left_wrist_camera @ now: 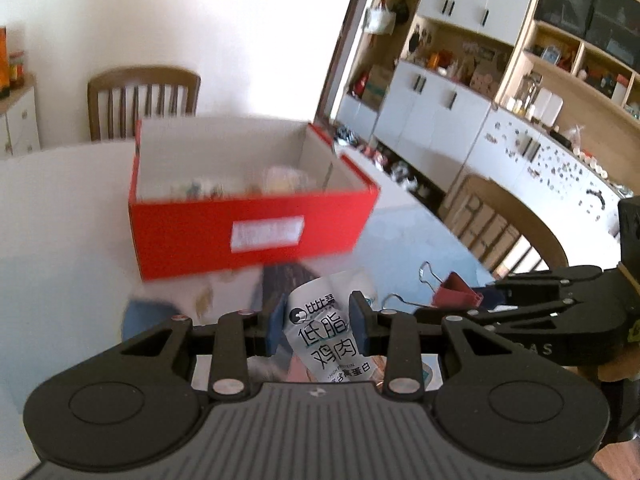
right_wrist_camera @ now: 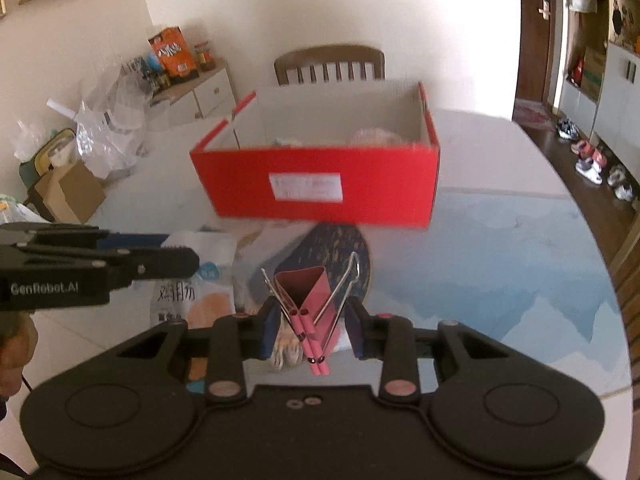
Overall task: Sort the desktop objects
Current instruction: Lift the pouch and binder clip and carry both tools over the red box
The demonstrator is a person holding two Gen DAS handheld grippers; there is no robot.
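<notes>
In the left wrist view my left gripper (left_wrist_camera: pixel 319 318) is shut on a white snack packet (left_wrist_camera: pixel 328 332) with black print, held upright between the blue pads (left_wrist_camera: pixel 277 322). In the right wrist view my right gripper (right_wrist_camera: pixel 313 328) is shut on a red binder clip (right_wrist_camera: pixel 306 292), its wire handles splayed upward. Both are lifted off the table, side by side. An open red box (left_wrist_camera: pixel 256 232) (right_wrist_camera: pixel 320 188) with a white label stands just beyond them, with several blurred items inside. The right gripper (left_wrist_camera: pixel 480 300) and clip (left_wrist_camera: pixel 454 290) show at right in the left view. The left gripper (right_wrist_camera: pixel 180 254) and packet (right_wrist_camera: pixel 200 276) show at left in the right view.
A dark speckled oval item (right_wrist_camera: pixel 340 252) lies on the pale table (right_wrist_camera: pixel 500 240) in front of the box. A wooden chair (right_wrist_camera: pixel 330 64) stands behind the box and another (left_wrist_camera: pixel 500 224) at the right edge. Plastic bags (right_wrist_camera: pixel 108 120) and a cardboard box (right_wrist_camera: pixel 68 196) sit on the floor at left.
</notes>
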